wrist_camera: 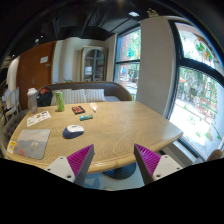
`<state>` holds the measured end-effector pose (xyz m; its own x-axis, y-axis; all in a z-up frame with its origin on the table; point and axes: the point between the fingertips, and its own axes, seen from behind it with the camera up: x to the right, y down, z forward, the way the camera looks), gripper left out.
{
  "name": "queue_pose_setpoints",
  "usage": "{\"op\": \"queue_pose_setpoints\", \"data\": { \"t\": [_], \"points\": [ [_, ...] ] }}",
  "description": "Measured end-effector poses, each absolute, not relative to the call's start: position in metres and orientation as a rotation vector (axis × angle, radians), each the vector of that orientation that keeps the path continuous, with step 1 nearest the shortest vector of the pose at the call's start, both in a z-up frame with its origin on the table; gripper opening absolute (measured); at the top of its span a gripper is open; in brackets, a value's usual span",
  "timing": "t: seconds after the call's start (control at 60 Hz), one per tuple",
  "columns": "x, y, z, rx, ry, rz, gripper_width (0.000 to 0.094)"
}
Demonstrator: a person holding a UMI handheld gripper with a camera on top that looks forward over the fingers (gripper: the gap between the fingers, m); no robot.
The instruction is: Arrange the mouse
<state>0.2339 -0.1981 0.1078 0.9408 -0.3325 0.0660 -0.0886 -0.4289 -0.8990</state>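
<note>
While the gripper [115,160] hangs spread and empty over the desk's [120,125] near edge, the mouse [75,129] sits well beyond its fingers. A mousepad [32,144] lies beside the mouse.

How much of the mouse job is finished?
Nothing looks done yet. The small white computer mouse sits untouched on the round wooden table, beside a grey mouse mat. The gripper is open and holds nothing, its fingers short of the mouse. Reaching, gripping and placing the mouse are all left.
</note>
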Motion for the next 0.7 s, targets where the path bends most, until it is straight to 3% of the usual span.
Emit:
{"op": "queue_pose_setpoints", "data": {
  "t": [0.35,0.7],
  "points": [
    [0.176,-0.158,0.087,-2.025,0.119,-0.204,0.0825],
    [0.101,-0.073,0.003,-2.152,0.058,-0.001,0.0822]
  ]
}}
